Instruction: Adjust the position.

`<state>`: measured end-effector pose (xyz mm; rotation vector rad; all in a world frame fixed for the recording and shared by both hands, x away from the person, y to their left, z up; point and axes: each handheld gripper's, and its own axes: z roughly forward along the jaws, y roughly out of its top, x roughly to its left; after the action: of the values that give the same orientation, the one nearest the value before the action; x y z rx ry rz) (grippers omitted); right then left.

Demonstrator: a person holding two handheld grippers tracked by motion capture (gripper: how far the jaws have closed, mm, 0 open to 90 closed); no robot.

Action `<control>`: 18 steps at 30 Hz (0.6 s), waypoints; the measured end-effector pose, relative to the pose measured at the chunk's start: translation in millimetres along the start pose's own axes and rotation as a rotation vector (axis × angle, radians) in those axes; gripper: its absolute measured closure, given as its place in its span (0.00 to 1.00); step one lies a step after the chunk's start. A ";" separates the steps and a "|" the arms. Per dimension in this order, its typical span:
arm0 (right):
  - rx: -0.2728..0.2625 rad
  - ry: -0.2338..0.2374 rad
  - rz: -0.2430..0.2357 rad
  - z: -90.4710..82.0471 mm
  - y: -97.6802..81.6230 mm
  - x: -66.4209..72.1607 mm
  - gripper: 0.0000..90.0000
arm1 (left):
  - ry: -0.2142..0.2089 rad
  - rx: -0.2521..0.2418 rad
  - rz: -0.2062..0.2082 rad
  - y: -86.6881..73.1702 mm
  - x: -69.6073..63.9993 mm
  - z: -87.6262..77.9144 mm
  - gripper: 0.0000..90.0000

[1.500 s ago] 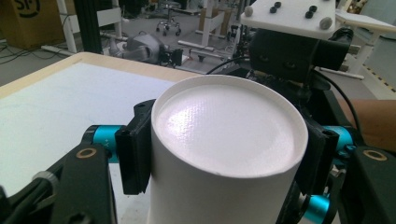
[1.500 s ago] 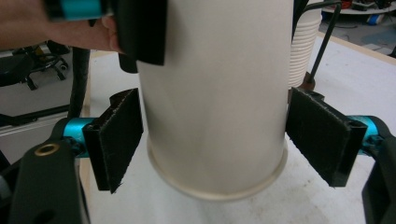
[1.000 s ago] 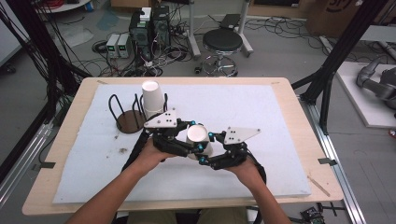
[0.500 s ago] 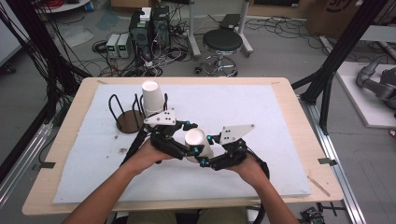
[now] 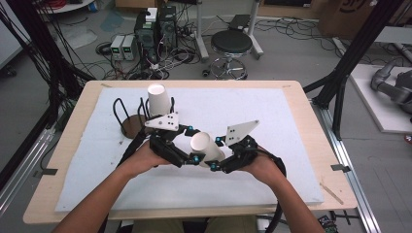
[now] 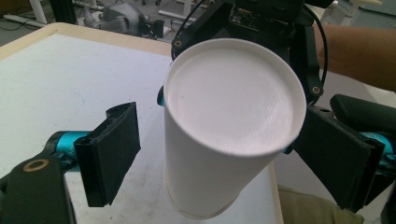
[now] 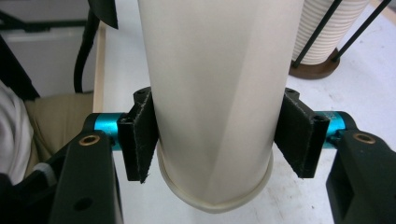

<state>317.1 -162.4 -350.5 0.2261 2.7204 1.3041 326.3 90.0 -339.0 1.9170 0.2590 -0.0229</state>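
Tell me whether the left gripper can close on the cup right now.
Probably yes: the cup already sits between the open jaws of the left gripper, with clear gaps each side. The right gripper grips its rim end, away from those jaws.

No legible text, label, brand, number or sign was found in any of the three views. The white paper cup (image 6: 229, 126) carried no print on its base or wall — plain surface throughout. A cardboard box (image 5: 354, 12) at the far right of the high view bore a dark mark — too blurred to read.
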 end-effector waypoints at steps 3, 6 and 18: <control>0.061 -0.010 -0.027 2.3 4.7 0.2 0.41 | -0.001 0.021 0.009 0.7 -0.4 1.7 0.17; 0.109 -0.013 -0.051 4.9 9.3 1.7 0.41 | -0.005 0.046 0.019 1.0 0.3 3.0 0.18; 0.240 -0.008 -0.101 13.2 19.1 5.1 0.40 | -0.019 0.123 0.029 -2.8 0.4 11.8 0.27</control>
<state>315.9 -139.6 -344.0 0.1129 2.8369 0.9485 327.4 80.0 -345.8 2.0413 0.2209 -0.0383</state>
